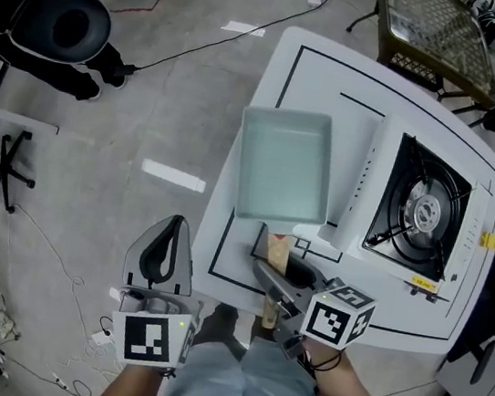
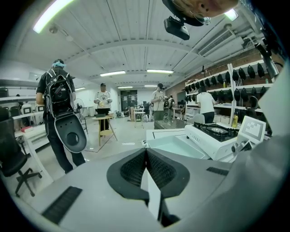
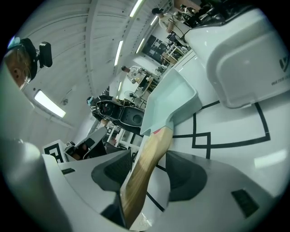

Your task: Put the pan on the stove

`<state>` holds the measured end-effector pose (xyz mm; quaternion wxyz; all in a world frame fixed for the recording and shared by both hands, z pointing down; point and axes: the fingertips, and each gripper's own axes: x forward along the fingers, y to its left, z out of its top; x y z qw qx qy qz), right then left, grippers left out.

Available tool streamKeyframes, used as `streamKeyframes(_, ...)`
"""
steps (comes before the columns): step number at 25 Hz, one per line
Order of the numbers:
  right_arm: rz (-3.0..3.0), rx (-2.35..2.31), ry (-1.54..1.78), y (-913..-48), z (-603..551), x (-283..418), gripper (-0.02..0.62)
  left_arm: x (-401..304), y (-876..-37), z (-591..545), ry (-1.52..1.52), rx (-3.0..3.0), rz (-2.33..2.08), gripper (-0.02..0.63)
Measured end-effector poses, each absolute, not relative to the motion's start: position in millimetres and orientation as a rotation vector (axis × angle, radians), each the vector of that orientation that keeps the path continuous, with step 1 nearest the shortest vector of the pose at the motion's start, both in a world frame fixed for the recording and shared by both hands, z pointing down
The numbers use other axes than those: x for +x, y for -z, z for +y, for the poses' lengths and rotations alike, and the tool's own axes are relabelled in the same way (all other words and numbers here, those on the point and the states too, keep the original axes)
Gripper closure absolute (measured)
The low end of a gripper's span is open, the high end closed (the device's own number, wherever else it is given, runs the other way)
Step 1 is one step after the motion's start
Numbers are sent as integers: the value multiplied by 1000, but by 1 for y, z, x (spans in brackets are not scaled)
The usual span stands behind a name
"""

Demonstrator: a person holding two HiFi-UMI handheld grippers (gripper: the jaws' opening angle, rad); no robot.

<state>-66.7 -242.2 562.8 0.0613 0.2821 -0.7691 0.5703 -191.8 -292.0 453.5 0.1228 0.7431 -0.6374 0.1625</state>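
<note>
**Pan-to-stove task, jaws set about the handle.** The right hand-held gripper [image 1: 284, 281] has its jaws spread wide. The light wooden handle [image 3: 145, 170] runs lengthwise between them, and a gap shows beside the handle, so the pads straddle it without pinching. The handle is probably chosen because it is the one part of the pale green rectangular pan [image 1: 284, 166] narrow enough for the jaws. The pan lies flat on the white bench with black lines [image 1: 285, 69], directly ahead of this gripper, with its handle pointing back toward the gripper. The pan is therefore not yet on the stove. The white single-burner gas stove [image 1: 369, 188] stands ahead and to the right of the same gripper, just beside the pan, and its black burner grate is bare to receive the pan. The left hand-held gripper [image 1: 164, 249] has its jaws pressed together on nothing. It hangs off the bench edge, to the left of the right gripper and over the floor, apparently parked because one gripper is enough for a handled pan. The next move would seem to be closing on the handle, lifting, and carrying the pan to the right. The pan body sits far ahead of the jaws, so a loose grip could let it droop or twist.
</note>
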Motion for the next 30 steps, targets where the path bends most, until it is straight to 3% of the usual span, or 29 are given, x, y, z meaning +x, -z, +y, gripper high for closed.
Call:
streamKeyframes(10, -2253, 869, -1829, -568, -246, -71, 379, -206, -448, -290, -460, 2154, -1878, 588)
streamKeyframes(30, -2222, 880, -2209, -555, -241, -74, 462, -207, -423, -271, -460, 2176, -1922, 588)
